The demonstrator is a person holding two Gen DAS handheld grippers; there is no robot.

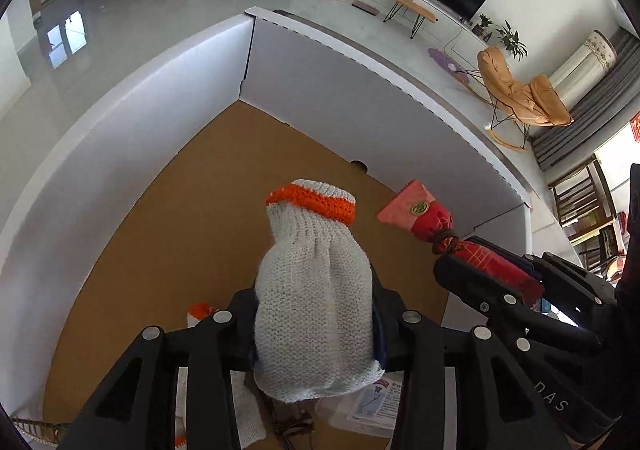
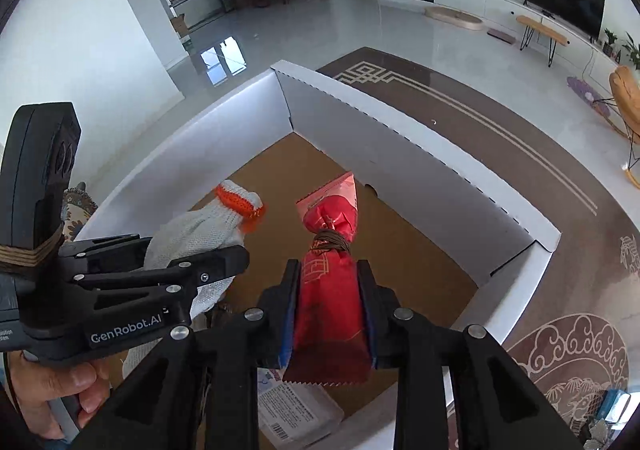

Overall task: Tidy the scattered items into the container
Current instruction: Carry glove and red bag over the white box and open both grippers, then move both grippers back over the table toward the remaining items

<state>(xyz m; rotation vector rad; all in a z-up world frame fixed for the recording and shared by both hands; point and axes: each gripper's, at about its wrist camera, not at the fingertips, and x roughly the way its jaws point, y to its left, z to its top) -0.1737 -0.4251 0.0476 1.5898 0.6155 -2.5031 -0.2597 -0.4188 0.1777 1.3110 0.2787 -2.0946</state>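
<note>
A white cardboard box (image 1: 132,122) with a brown floor is the container; it also shows in the right wrist view (image 2: 400,154). My left gripper (image 1: 314,314) is shut on a white knitted glove with an orange cuff (image 1: 312,290) and holds it above the box floor. It shows in the right wrist view (image 2: 200,234) too. My right gripper (image 2: 330,290) is shut on a red tied packet (image 2: 330,306), also over the box. The packet (image 1: 436,222) appears at the right of the left wrist view.
A second orange-cuffed glove (image 1: 200,312), a clear packet with a printed label (image 2: 296,410) and some cord lie in the box's near end. The box stands on a brown patterned rug (image 2: 560,210). A TV unit and an orange chair (image 1: 516,90) are far behind.
</note>
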